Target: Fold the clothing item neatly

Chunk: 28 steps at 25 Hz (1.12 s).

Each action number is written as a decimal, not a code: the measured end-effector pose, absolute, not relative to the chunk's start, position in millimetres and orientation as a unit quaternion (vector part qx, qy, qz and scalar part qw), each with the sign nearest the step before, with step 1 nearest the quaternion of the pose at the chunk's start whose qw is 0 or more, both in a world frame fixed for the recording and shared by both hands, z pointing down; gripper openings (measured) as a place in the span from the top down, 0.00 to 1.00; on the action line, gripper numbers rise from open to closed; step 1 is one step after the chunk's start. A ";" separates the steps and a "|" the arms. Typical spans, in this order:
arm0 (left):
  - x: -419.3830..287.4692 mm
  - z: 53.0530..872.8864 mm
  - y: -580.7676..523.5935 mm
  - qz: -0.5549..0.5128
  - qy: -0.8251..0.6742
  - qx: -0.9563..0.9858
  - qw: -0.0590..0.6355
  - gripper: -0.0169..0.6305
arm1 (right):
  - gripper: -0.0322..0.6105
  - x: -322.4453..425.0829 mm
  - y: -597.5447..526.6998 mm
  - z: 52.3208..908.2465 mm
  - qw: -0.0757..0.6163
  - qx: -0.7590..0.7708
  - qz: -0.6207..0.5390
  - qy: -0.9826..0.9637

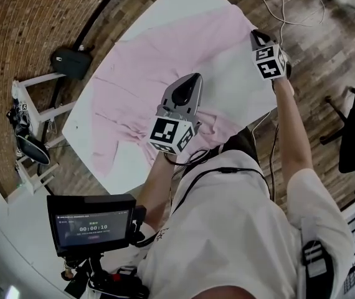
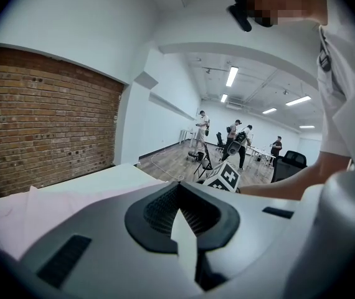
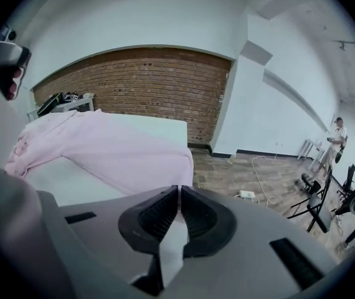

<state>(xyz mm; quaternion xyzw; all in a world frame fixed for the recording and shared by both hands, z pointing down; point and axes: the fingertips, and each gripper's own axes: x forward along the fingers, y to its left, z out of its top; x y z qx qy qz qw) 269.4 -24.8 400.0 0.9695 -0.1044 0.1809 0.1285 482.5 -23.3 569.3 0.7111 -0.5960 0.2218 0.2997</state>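
Head view, with both gripper views for detail: a pink garment lies spread on the white bench. Its long axis runs along the bench's length, one end reaches the right-end edge, and the near hem is rumpled beside the near long edge. The right hand-held gripper sits at that right-end edge, on the garment's end. In the right gripper view its jaws stand almost together, with only a hairline slit between them and the cloth's draped corner directly at their tips, so it is read as nipping the garment's edge. From this gripper the whole garment extends ahead and to the left, along the bench toward the brick wall. The left hand-held gripper hovers over the garment about midway along the near long edge. Its jaws are fully closed, and a pale sliver at their seam cannot be settled as cloth. From it most of the cloth lies ahead and to the left. Judgement: the right hand-held gripper is the nearer to a free end, so the coming fold probably turns on carrying that end leftward along the long axis, over the middle. The risk is a thin pinch slipping.
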 end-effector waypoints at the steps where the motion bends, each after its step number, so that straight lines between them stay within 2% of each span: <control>1: 266.3 400.2 -26.4 0.181 -0.107 0.969 0.128 0.97 | 0.92 482.3 -24.9 566.9 0.304 0.713 0.212 -0.596; 8: 244.1 400.5 -31.1 0.172 -0.125 0.968 0.131 0.97 | 0.92 468.8 -40.9 528.9 0.330 0.720 0.134 -0.595; 13: 221.3 385.9 -37.3 0.154 -0.147 0.968 0.134 0.97 | 0.92 425.4 -74.6 471.1 0.341 0.701 0.059 -0.624; 23: 107.5 364.7 -63.2 0.119 -0.242 0.952 0.144 0.97 | 0.92 261.1 -158.9 398.0 0.358 0.609 -0.069 -0.705; 28: 33.8 378.4 -67.0 0.117 -0.296 0.936 0.147 0.97 | 0.92 149.3 -184.7 409.0 0.361 0.542 -0.108 -0.751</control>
